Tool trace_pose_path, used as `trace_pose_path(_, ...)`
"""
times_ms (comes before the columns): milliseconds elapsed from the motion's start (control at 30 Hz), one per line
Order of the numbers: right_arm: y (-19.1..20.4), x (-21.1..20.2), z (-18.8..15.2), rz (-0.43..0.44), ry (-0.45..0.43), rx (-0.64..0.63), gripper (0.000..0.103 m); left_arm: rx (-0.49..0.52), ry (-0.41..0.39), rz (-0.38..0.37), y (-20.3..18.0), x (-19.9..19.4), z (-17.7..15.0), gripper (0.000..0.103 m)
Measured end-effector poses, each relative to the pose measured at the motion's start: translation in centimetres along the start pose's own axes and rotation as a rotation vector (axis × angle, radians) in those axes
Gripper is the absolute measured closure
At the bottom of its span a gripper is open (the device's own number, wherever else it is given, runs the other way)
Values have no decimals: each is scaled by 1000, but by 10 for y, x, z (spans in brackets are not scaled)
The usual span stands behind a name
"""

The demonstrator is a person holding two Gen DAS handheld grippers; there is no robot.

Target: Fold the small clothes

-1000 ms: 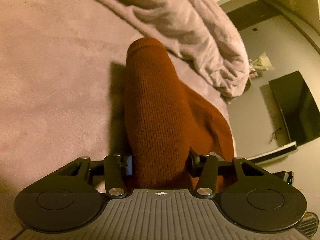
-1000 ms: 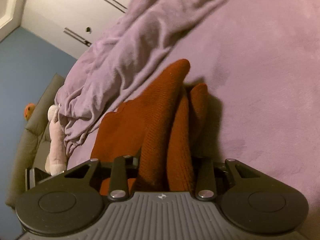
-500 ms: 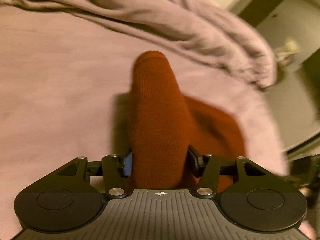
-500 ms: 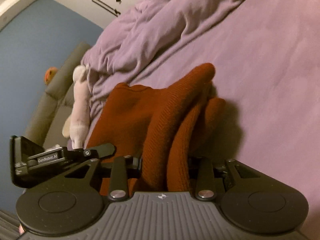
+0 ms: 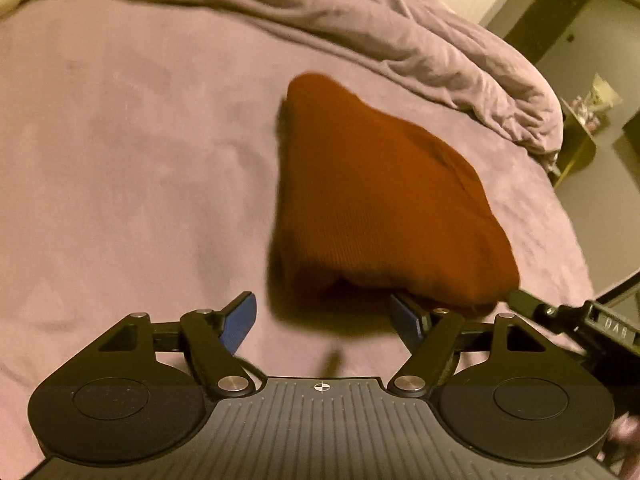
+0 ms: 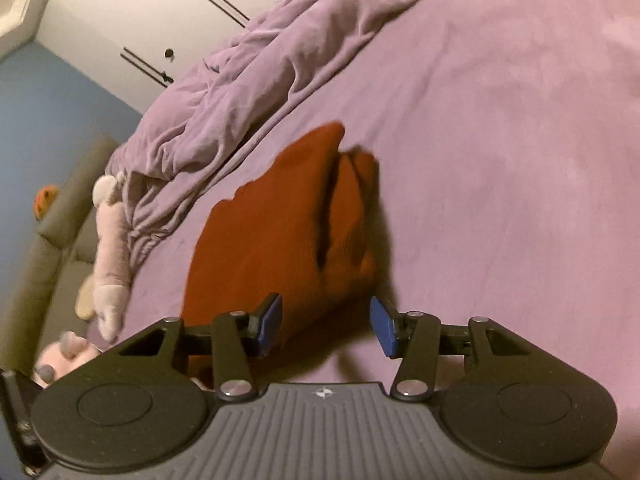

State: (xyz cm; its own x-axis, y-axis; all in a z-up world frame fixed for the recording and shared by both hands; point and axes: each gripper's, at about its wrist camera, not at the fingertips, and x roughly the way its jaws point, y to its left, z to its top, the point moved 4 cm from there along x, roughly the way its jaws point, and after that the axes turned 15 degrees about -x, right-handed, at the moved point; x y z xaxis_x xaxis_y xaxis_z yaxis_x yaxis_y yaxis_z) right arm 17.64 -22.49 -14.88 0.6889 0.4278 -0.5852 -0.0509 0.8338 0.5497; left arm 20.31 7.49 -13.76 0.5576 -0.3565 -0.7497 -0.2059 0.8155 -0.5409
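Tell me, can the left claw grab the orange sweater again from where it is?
Probably yes. The left claw is open, and the orange sweater lies right ahead on the purple bed with nothing between them.

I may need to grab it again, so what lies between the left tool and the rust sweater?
Nothing visible does. The left tool is open, and only bare purple sheet shows between its blue pads and the folded sweater lying just ahead. The rumpled blanket sits beyond the sweater.

garment (image 5: 380, 208): rust ribbed knit, matt | bedspread (image 5: 120, 160): soft mauve velvety cloth | left gripper (image 5: 324, 318): matt black plastic, blue pads (image 5: 240, 322), bright metal rivets
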Motion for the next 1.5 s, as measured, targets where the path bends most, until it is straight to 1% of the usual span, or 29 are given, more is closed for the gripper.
trace_pose_path(67,7,3,-3,11,-7,19,54,-31,21,-32,-2,2,-3,25)
trace_pose_path(100,9,6,-2,22,-14,31,54,-46,17,-50,-4,2,-2,25)
trace_pose_path(200,9,16,3,44,-53,106,56,-51,5,-93,-14,2,2,24)
trace_pose_path(267,8,26,7,38,-70,151,57,-49,4,-99,-21,6,6,23)
trace_pose_path(333,4,38,7,21,-61,182,70,-46,10,-95,-24,12,8,21)
trace_pose_path(367,4,43,7,5,-52,169,79,-45,8,-73,-25,15,10,21)
trace_pose_path(400,4,46,7,-11,-43,145,86,-34,4,-45,-24,16,11,21)
trace_pose_path(433,6,46,7,-17,-45,112,87,-18,-9,-22,-23,15,11,21)
trace_pose_path(500,8,39,8,-3,-90,66,88,24,-57,30,-20,6,12,20)
trace_pose_path(533,6,36,8,-32,-86,46,88,37,-89,61,-19,1,12,20)
trace_pose_path(567,3,37,7,-58,-68,31,88,46,-134,95,-17,-6,12,18)
trace_pose_path(600,1,37,6,-68,-51,12,88,56,-179,132,-16,-11,12,12)
trace_pose_path(633,0,37,7,-74,-38,-3,88,62,-209,165,-16,-13,12,9)
trace_pose_path(667,1,34,8,-80,-32,-18,86,73,-230,191,-18,-14,14,8)
trace_pose_path(700,4,29,10,-99,-34,-32,81,89,-229,196,-20,-12,14,8)
trace_pose_path(800,18,13,20,-187,-70,-133,74,120,-221,233,-30,0,16,8)
trace_pose_path(867,35,7,29,-269,-112,-276,73,125,-233,252,-36,8,17,8)
trace_pose_path(933,53,9,35,-326,-134,-424,72,132,-220,278,-40,19,18,8)
trace_pose_path(967,60,12,38,-335,-137,-477,71,142,-213,289,-40,23,17,8)
trace_pose_path(1000,68,19,39,-335,-127,-537,67,153,-215,303,-41,26,16,7)
trace_pose_path(1067,78,38,36,-349,-87,-648,65,171,-215,326,-41,30,13,6)
trace_pose_path(1100,79,49,33,-363,-48,-697,65,174,-212,332,-41,32,12,5)
trace_pose_path(1133,77,63,28,-395,11,-742,65,173,-208,339,-40,33,12,5)
trace_pose_path(1167,76,70,24,-416,27,-765,64,169,-198,340,-39,35,12,5)
trace_pose_path(1233,73,74,19,-424,29,-798,64,169,-189,341,-37,36,12,4)
trace_pose_path(1267,74,75,19,-428,32,-809,64,172,-188,346,-36,37,12,2)
trace_pose_path(1333,76,79,20,-435,53,-830,64,170,-184,349,-34,39,11,1)
trace_pose_path(1400,74,83,18,-439,71,-859,57,156,-182,343,-31,41,11,0)
trace_pose_path(1500,71,84,21,-435,89,-844,50,130,-177,335,-26,39,9,0)
